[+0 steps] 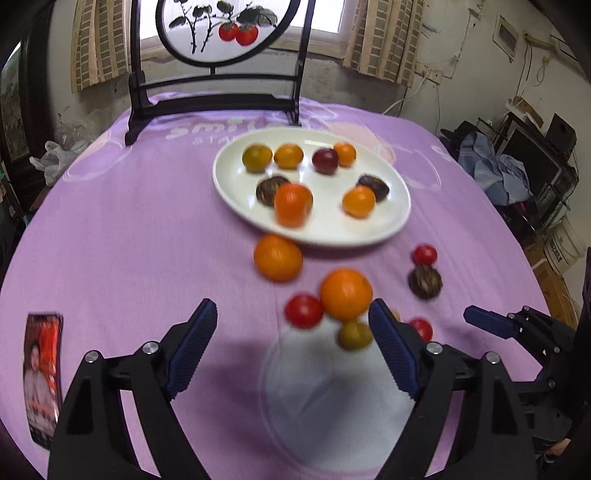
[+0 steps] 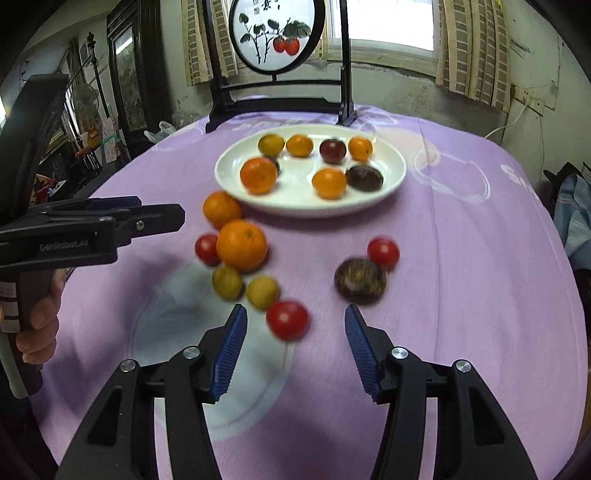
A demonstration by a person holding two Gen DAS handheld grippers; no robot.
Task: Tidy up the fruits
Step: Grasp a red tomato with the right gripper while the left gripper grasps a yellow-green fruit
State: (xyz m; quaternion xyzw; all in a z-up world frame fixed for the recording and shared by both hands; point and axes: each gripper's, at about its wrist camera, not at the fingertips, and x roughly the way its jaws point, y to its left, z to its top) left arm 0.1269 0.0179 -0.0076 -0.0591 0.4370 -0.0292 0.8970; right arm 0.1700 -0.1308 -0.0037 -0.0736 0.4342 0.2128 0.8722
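Observation:
A white plate (image 1: 391,225) (image 2: 395,181) on the purple cloth holds several oranges and dark fruits. Loose fruit lies in front of it: two oranges (image 1: 346,294) (image 2: 242,244), red tomatoes (image 1: 303,311) (image 2: 287,319), yellow-green fruits (image 1: 354,335) (image 2: 262,291) and a dark round fruit (image 1: 425,282) (image 2: 360,280). My left gripper (image 1: 291,317) stands open just short of the orange and tomato cluster, gripping nothing. My right gripper (image 2: 295,312) is open too, with a red tomato just beyond its tips, untouched. Each gripper also shows at the other view's edge.
A dark-framed round painted screen (image 1: 214,33) (image 2: 277,33) stands at the table's far edge behind the plate. A printed packet (image 1: 42,376) lies at the near left. A hand (image 2: 40,321) holds the left gripper's handle. Clutter and boxes (image 1: 517,173) fill the room to the right.

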